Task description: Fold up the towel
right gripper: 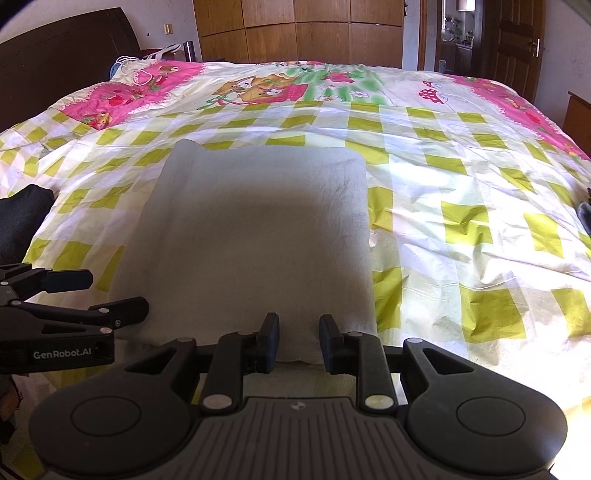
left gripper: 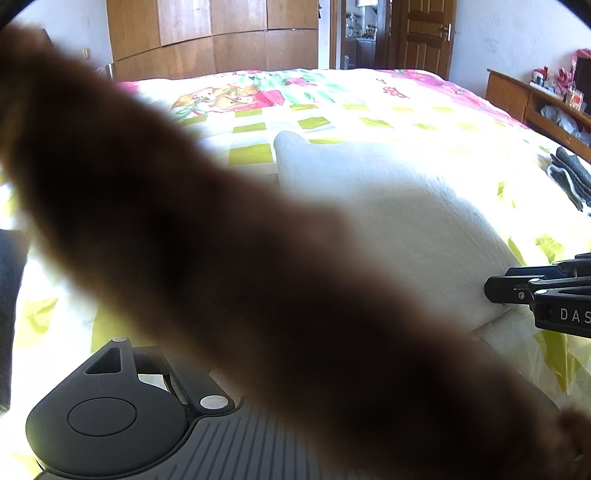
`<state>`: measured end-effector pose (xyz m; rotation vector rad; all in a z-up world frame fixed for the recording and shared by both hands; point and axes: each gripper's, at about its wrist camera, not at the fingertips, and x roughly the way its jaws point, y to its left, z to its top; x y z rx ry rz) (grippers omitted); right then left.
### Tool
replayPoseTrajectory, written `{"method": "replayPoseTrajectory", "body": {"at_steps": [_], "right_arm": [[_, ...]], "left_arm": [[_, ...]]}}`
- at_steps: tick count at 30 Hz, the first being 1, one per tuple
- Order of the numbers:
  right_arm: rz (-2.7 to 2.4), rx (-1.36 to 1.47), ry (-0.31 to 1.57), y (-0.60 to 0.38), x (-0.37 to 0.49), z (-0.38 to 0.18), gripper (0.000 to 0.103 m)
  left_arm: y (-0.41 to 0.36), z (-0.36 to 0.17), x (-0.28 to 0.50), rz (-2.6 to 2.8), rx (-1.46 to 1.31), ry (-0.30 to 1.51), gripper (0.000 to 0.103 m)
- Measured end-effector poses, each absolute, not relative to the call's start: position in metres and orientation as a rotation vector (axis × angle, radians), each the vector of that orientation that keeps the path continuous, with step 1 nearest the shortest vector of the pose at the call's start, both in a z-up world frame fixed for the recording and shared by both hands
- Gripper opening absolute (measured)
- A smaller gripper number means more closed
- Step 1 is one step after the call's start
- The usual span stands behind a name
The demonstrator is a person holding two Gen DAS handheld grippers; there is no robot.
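Observation:
A pale grey towel (right gripper: 258, 229) lies folded into a thick rectangle on the bed, its near edge toward me. My right gripper (right gripper: 300, 341) stands open at that near edge, with the towel's edge just beyond its pads and nothing gripped. My left gripper (right gripper: 110, 293) is at the towel's near left corner, its fingers apart and empty. In the left wrist view a blurred brown shape (left gripper: 221, 258) close to the lens hides my left fingers and much of the towel (left gripper: 388, 199). The right gripper (left gripper: 495, 291) shows at that view's right edge.
The bedspread (right gripper: 461, 192) is checked yellow-green with pink cartoon borders and is wrinkled on the right. A dark grey folded cloth (left gripper: 569, 173) lies at the bed's right side. A black object (right gripper: 22, 218) sits at the left. Beyond the bed are a wooden wardrobe (right gripper: 295, 33) and a headboard (right gripper: 55, 55).

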<state>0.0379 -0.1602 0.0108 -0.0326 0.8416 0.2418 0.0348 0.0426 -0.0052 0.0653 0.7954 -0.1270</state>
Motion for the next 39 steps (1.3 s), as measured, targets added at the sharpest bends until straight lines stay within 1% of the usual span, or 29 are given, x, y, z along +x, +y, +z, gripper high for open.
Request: {"method": "replayPoseTrajectory", "body": {"at_steps": [12,29,39], "right_arm": [[0.231,-0.006,0.823,-0.165,0.024,0.005,0.038],[0.212,0.011,0.854,-0.172,0.007,0.001,0.039],[0.212,0.019,0.862,-0.172,-0.002,0.004,0.04]], "left_arm": [[0.043,-0.007,0.028,-0.13,0.062,0.766,0.081],[0.037,0.0,0.012,-0.144,0.086,0.756,0.087],[0.029,-0.001,0.006,-0.157,0.098,0.779,0.088]]}}
